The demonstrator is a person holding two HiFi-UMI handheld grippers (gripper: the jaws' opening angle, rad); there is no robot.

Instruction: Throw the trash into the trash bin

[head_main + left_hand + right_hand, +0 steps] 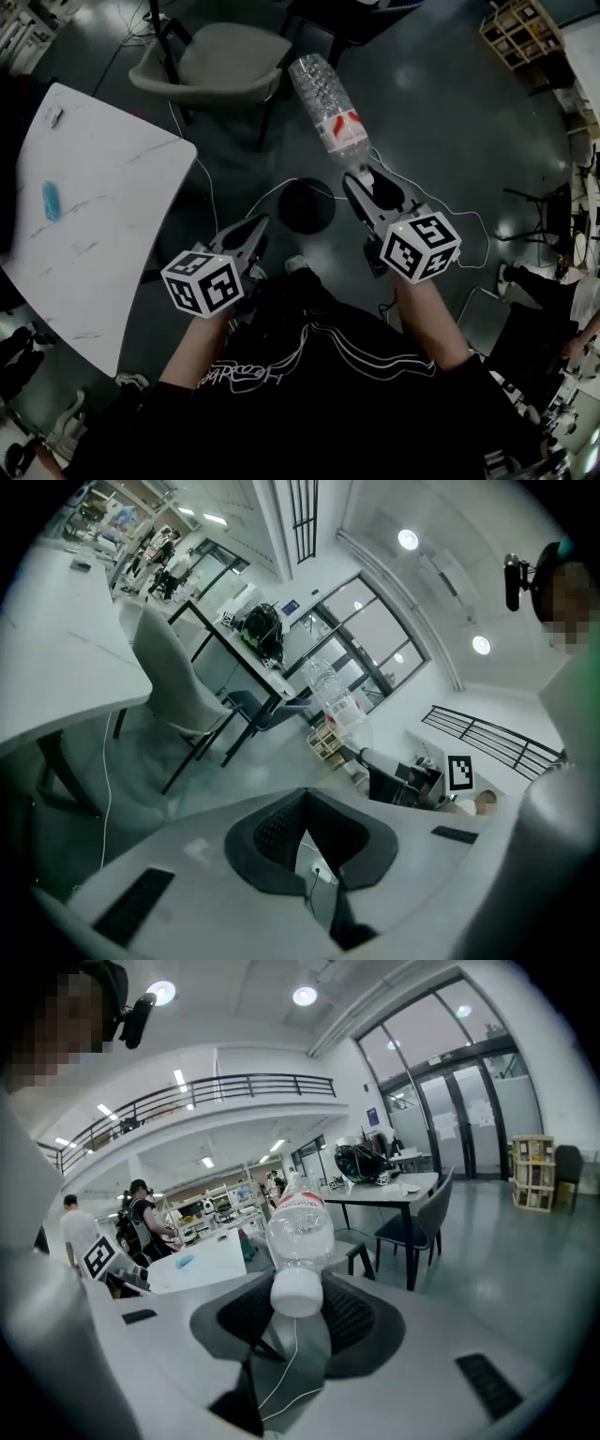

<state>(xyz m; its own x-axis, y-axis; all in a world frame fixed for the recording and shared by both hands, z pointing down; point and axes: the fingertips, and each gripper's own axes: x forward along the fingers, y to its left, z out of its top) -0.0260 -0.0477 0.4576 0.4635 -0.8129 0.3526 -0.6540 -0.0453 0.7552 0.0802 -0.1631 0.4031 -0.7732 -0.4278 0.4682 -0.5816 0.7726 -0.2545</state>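
Note:
A clear plastic bottle [328,103] with a red label sticks out forward and upward from my right gripper [367,180], which is shut on its neck just behind the white cap. In the right gripper view the cap end of the bottle [298,1241] sits between the dark pads of the right gripper [298,1296]. My left gripper [253,225] is shut with nothing in it, and in its own view the left gripper [305,832] shows its pads meeting. The bottle [335,694] also shows there, off to the right. A dark round bin [306,208] stands on the floor between the grippers.
A white table [84,234] with a blue item [51,200] stands at the left. A grey chair [225,61] is beyond the bin. White cables [450,211] run over the dark floor. A wooden shelf [520,33] is at the far right.

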